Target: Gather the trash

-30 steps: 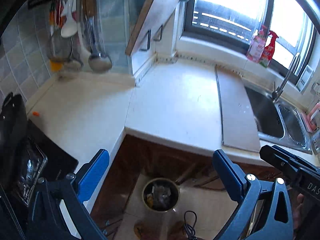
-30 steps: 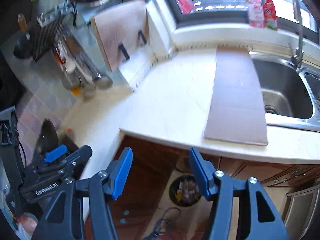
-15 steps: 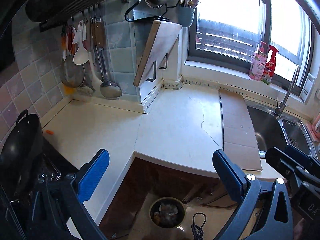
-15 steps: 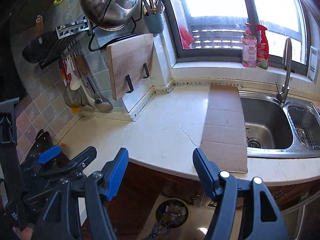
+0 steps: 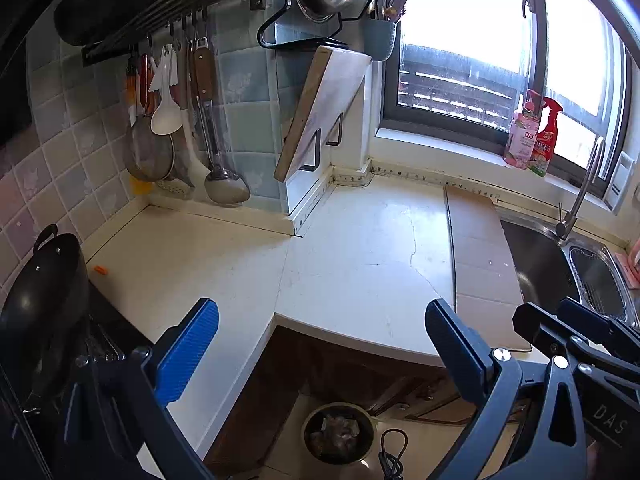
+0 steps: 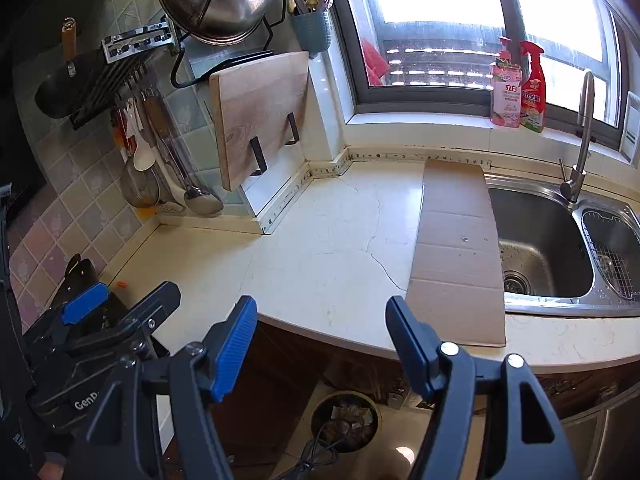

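Both your left tool (image 5: 320, 344) and right tool (image 6: 320, 340) are wide apart and empty, so you may miss the tiny orange scrap (image 5: 100, 269) at nine o'clock on the counter (image 5: 360, 264), by the black pan (image 5: 44, 292).

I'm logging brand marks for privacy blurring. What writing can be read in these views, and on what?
"GenR", cut off: left tongs body.
"DAS", cut off: right tongs body.
"立白": pink bottle on the windowsill.
Red spray bottle: label too blurred to read.
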